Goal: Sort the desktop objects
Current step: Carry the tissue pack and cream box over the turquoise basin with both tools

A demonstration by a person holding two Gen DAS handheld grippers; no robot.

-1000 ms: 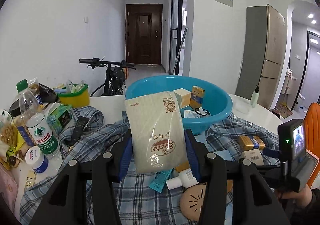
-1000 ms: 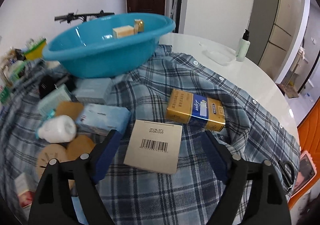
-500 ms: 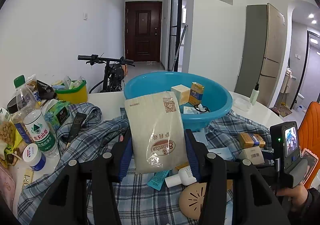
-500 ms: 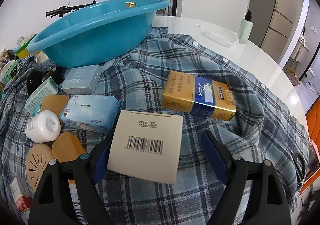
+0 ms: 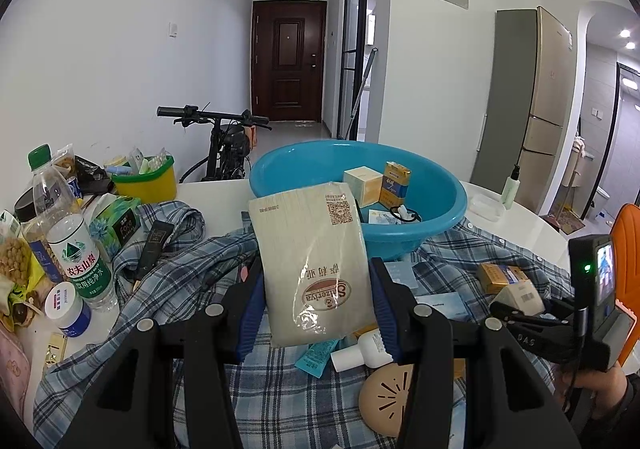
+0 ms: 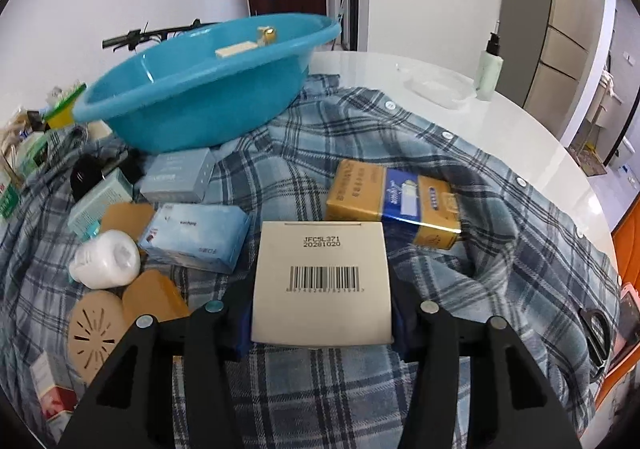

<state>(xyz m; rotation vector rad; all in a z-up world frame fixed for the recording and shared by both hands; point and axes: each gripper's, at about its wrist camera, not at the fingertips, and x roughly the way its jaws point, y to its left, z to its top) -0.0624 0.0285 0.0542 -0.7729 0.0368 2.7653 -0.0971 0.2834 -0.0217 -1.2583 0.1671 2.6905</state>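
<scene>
My left gripper (image 5: 316,291) is shut on a beige plastic packet (image 5: 312,261), held upright in front of the blue basin (image 5: 440,217). The basin holds a cream box, a gold pack and a hair tie. In the right wrist view my right gripper (image 6: 320,325) is closing on a cream box with a barcode (image 6: 320,277), which lies on the plaid shirt (image 6: 500,249). Its blue pads meet the box's two sides. The left wrist view shows the same box (image 5: 520,295) in that gripper at the right. A gold and blue pack (image 6: 394,203) lies just beyond the box.
Pale blue tissue packs (image 6: 196,235), a white bottle (image 6: 106,259) and tan discs (image 6: 94,329) crowd the shirt's left half. A water bottle (image 5: 76,249) and a yellow tub (image 5: 146,185) stand far left. A pump bottle (image 6: 488,69) and scissors (image 6: 596,329) are on the right.
The right gripper's jaws have come in from wide apart onto the barcode box, which now sits deeper between them. The left gripper and its packet have not moved.
</scene>
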